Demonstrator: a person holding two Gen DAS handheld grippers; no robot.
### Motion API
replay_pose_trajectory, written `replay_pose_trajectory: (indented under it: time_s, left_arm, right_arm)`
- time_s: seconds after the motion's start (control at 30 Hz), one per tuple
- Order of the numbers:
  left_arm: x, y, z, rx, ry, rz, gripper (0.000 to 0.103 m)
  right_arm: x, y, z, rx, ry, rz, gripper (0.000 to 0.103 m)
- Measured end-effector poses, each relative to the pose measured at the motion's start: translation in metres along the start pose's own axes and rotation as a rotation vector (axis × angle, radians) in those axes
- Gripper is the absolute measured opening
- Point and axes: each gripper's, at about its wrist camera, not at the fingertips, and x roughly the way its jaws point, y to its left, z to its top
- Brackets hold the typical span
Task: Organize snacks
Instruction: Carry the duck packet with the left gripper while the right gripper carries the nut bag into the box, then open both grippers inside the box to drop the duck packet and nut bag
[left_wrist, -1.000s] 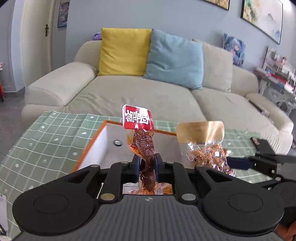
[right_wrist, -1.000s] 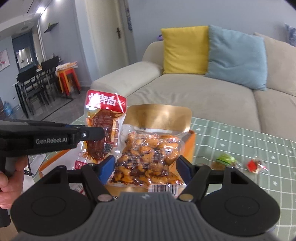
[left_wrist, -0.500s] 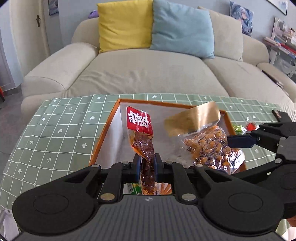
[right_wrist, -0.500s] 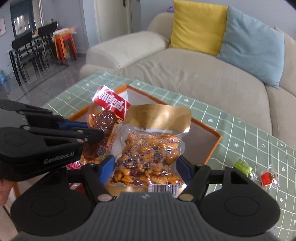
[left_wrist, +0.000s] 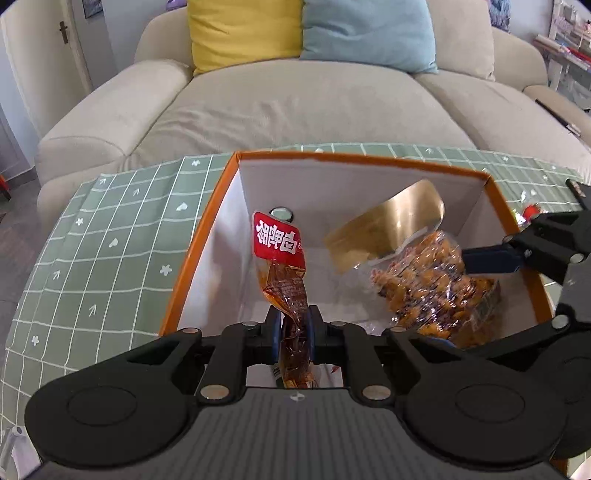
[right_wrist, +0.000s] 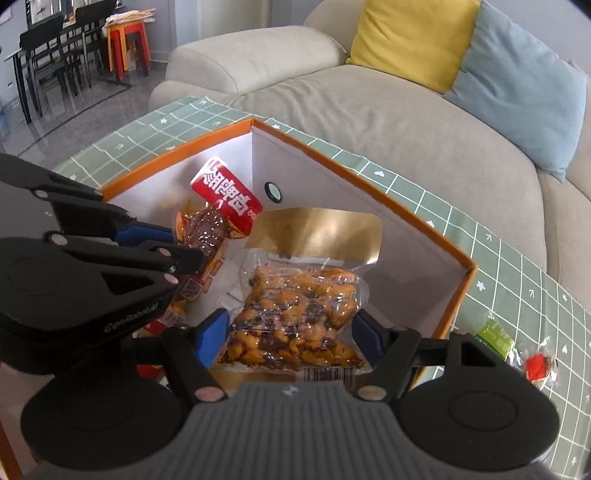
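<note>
An orange-rimmed box (left_wrist: 354, 159) with white inner walls stands on the green checked tablecloth; it also shows in the right wrist view (right_wrist: 373, 184). My left gripper (left_wrist: 293, 328) is shut on a red-topped packet of dark meat snack (left_wrist: 280, 266), held upright inside the box. My right gripper (right_wrist: 291, 332) is shut on a gold-topped clear bag of orange snacks (right_wrist: 295, 314), held inside the box beside the red packet (right_wrist: 221, 206). The gold bag also shows in the left wrist view (left_wrist: 424, 280).
A green-wrapped candy (right_wrist: 495, 338) and a red-wrapped candy (right_wrist: 537, 369) lie on the tablecloth (right_wrist: 517, 266) right of the box. More packets lie on the box floor under the grippers. A beige sofa (left_wrist: 295, 103) stands behind the table.
Both grippers have moved forward and down, carrying their packets from above the box rim into the box. Both stay shut on their packets.
</note>
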Motion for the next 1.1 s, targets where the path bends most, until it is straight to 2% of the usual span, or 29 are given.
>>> replay_pose_trajectory:
  time_s: [0.3, 0.5, 0.63, 0.7, 0.73, 0.77, 0.8, 0.97, 1.1]
  left_arm:
    - [0.006, -0.001, -0.004, 0.032, 0.030, 0.035, 0.018]
    - [0.002, -0.004, -0.005, 0.054, 0.010, 0.071, 0.019]
    - [-0.005, -0.008, -0.006, 0.077, -0.010, 0.085, 0.029]
    - [-0.011, -0.009, -0.007, 0.088, -0.031, 0.090, 0.046]
    - [-0.015, -0.010, -0.007, 0.091, -0.044, 0.093, 0.048]
    - [-0.018, -0.011, -0.007, 0.091, -0.055, 0.097, 0.051]
    - [-0.021, -0.012, -0.006, 0.091, -0.062, 0.102, 0.054]
    - [-0.039, -0.018, -0.005, 0.072, -0.107, 0.117, 0.063]
    - [-0.059, -0.031, -0.007, 0.082, -0.182, 0.110, 0.064]
  right_arm:
    - [0.005, 0.007, -0.002, -0.060, -0.003, -0.026, 0.073]
    - [0.006, 0.008, 0.001, -0.070, 0.000, -0.044, 0.075]
    - [0.006, 0.010, 0.000, -0.076, 0.003, -0.059, 0.076]
    - [0.003, 0.012, -0.001, -0.088, -0.005, -0.069, 0.077]
    - [0.000, 0.013, -0.002, -0.095, -0.019, -0.083, 0.081]
    - [-0.004, 0.015, -0.002, -0.105, -0.036, -0.099, 0.089]
    - [-0.008, 0.016, -0.003, -0.119, -0.056, -0.114, 0.090]
    - [-0.034, 0.015, -0.005, -0.174, -0.133, -0.162, 0.091]
    - [-0.060, 0.006, -0.014, -0.168, -0.204, -0.214, 0.094]
